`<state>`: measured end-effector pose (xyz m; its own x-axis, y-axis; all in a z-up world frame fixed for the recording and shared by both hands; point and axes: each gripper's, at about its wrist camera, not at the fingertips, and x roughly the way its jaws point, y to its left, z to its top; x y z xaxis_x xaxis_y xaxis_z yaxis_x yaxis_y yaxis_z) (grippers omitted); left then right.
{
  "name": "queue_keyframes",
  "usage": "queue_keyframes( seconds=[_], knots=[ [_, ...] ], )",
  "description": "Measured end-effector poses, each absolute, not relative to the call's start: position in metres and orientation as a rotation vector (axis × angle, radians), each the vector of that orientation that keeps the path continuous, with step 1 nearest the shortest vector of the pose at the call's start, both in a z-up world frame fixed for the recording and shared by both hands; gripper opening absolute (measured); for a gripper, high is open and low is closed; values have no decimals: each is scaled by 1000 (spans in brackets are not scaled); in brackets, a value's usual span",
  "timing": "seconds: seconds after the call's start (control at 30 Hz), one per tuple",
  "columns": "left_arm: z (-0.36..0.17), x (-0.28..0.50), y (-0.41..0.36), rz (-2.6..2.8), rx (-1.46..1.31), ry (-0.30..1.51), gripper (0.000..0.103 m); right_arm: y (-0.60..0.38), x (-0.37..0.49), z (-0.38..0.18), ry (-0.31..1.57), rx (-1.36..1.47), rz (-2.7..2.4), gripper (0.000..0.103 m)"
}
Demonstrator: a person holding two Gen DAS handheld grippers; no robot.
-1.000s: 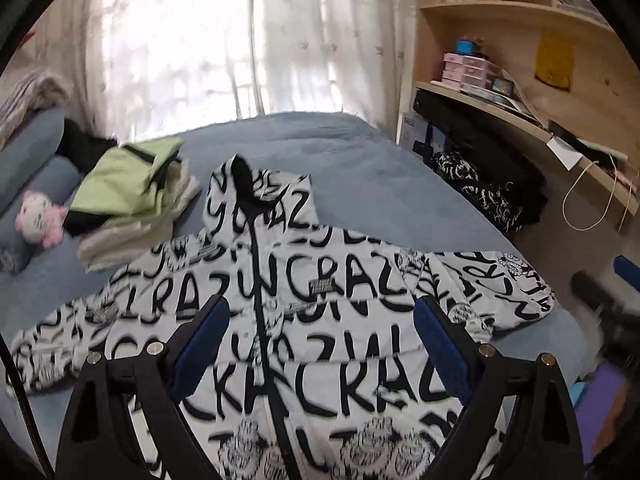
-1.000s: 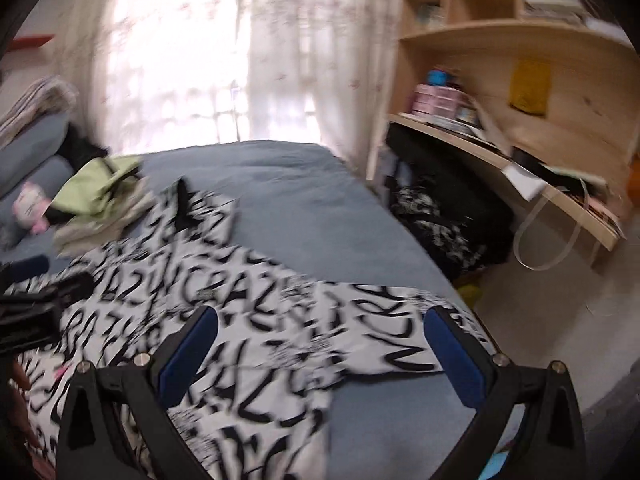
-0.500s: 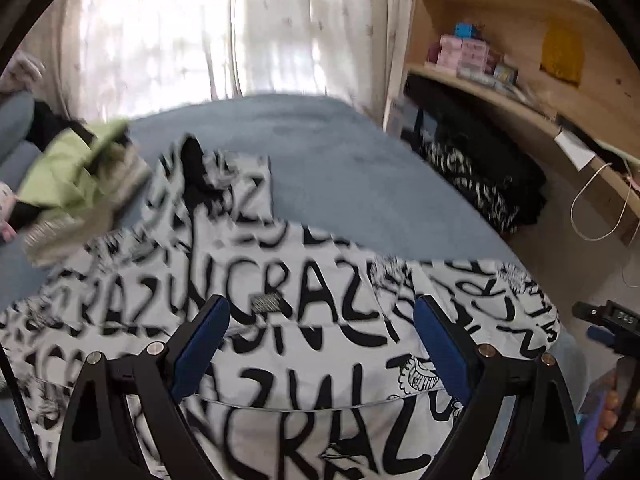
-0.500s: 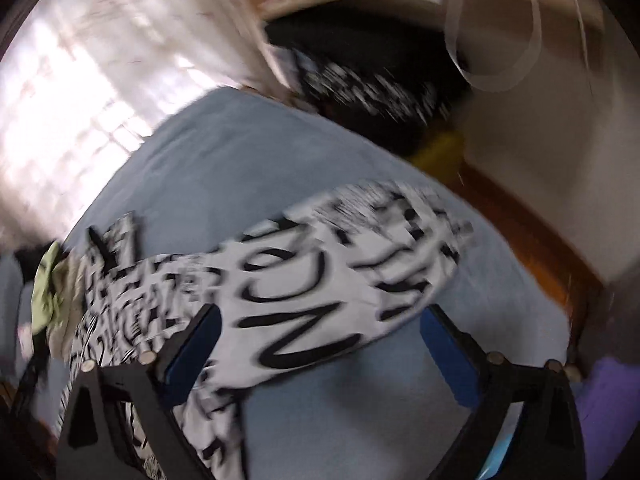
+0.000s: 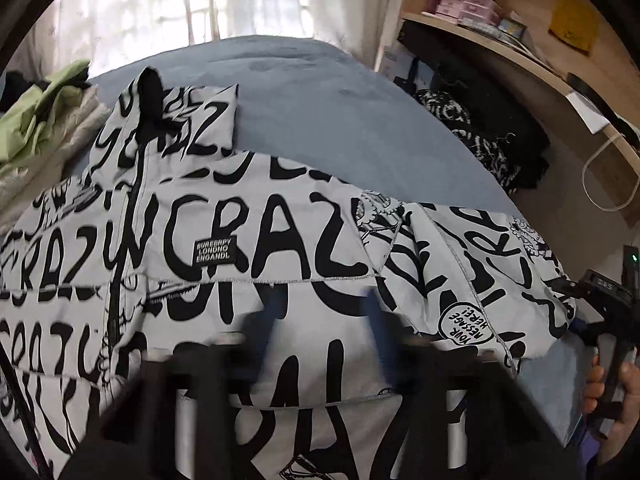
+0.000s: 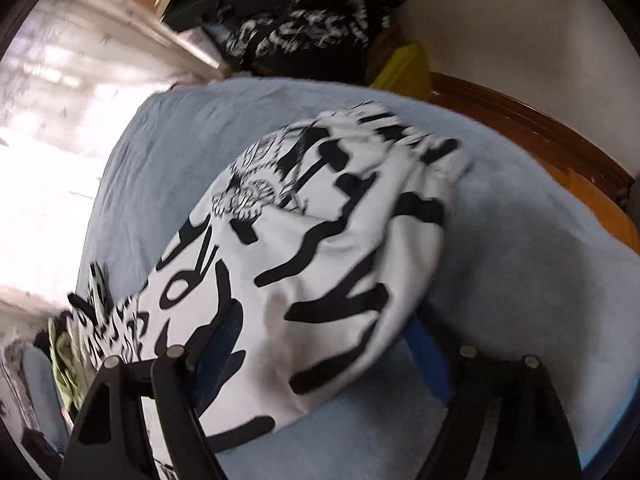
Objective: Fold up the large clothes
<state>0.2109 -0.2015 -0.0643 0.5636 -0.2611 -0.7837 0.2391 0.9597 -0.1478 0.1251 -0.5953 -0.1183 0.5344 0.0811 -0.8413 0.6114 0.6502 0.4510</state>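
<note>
A white jacket point(image 5: 256, 232) with black "CRAZY" lettering lies spread front-up on the blue bed point(image 5: 320, 92), hood toward the window. My left gripper point(image 5: 320, 320) hovers low over its chest, blurred, with the jaws part-way closed and a gap between them, holding nothing. The jacket's right sleeve point(image 6: 320, 240) lies toward the bed's corner. My right gripper point(image 6: 324, 344) is open with the sleeve's end lying between its blue pads point(image 6: 224, 332). The right gripper also shows at the right edge of the left wrist view point(image 5: 608, 320).
A pile of green and pale clothes point(image 5: 36, 120) lies at the bed's left. A wooden desk and shelves point(image 5: 520, 52) stand to the right with dark clothes point(image 5: 480, 140) below. A wooden bed frame point(image 6: 540, 132) edges the corner. Curtains point(image 5: 200, 0) hang behind.
The left gripper has dropped closer to the jacket's chest and its jaws have narrowed. The right gripper has tilted and moved down onto the sleeve's end.
</note>
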Motion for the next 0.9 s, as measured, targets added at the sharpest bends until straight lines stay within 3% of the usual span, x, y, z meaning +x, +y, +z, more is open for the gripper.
queue_keyframes(
  seconds=[0.07, 0.1, 0.13, 0.17, 0.2, 0.23, 0.43, 0.6, 0.77, 0.9],
  knots=[
    [-62, 212, -200, -314, -18, 945, 15, -593, 129, -117, 976, 803, -377, 81],
    [-59, 211, -196, -318, -36, 949, 15, -593, 129, -115, 963, 797, -386, 71],
    [-56, 210, -193, -321, -50, 950, 15, -593, 127, -112, 942, 803, -399, 47],
    [-52, 209, -190, -324, -58, 951, 15, -596, 126, -111, 931, 821, -398, 34],
    [-48, 208, -186, -324, -63, 949, 15, -597, 125, -109, 912, 846, -394, 12],
    [-42, 205, -182, -317, -60, 941, 15, -598, 123, -103, 884, 859, -391, 6],
    [-10, 187, -147, -232, -16, 864, 15, -527, 129, -4, 657, 624, -248, 6],
    [1, 172, -99, -134, -30, 826, 15, -406, 150, 66, 560, 399, 44, 6],
    [-7, 154, -44, -48, -91, 833, 15, -286, 168, 65, 605, 267, 315, 6],
    [-32, 146, -8, -9, -129, 880, 16, -208, 181, 8, 761, 166, 413, 8]
  ],
)
